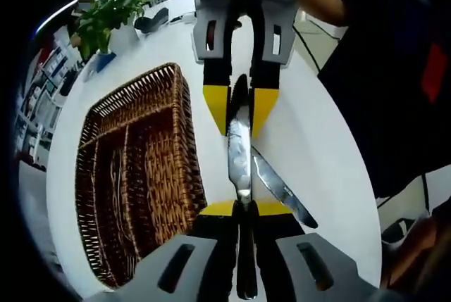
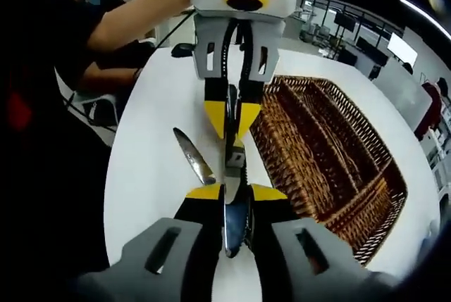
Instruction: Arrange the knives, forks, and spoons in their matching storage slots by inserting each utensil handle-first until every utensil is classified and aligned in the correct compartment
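Between yellow tips, both grippers, left (image 1: 239, 209) and right (image 2: 227, 193), clamp one knife (image 1: 239, 158) at opposite ends, above table (image 1: 317, 168). Second knife (image 1: 282, 189) lies beneath. Basket (image 1: 141, 175) beside. Risk: uneven release lets knife pivot, drop onto second knife.

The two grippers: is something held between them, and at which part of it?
Yes. One knife is held by both. The left gripper is shut on its handle end; the right gripper is shut on the blade. Another knife lies free on the table.
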Tool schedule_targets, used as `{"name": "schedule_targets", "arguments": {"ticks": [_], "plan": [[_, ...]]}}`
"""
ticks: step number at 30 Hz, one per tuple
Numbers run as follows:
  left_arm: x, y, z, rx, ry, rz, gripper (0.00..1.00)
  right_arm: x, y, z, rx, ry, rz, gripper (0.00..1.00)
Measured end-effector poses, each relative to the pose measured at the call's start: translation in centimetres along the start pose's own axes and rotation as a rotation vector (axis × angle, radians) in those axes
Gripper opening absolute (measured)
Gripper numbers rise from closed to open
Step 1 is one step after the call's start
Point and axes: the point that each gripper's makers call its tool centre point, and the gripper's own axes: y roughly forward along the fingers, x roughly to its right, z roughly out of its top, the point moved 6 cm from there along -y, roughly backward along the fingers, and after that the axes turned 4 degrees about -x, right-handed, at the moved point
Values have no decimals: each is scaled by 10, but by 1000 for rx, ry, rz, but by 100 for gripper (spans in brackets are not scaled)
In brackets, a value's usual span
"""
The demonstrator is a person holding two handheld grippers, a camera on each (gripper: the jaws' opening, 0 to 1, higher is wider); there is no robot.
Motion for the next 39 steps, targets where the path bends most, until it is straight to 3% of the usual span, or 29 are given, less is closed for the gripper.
{"name": "schedule_targets", "arguments": {"ticks": [14, 24, 39], "plan": [[-35, -26, 2, 18, -31, 52, 7, 43, -14, 22, -10, -75, -4, 11], [-54, -21, -1, 51, -81, 49, 7, 66, -10, 22, -60, -105, 30, 11], [-68, 2, -24, 64, -199, -30, 7, 86, 19, 23, -168, -148, 139, 11]]}}
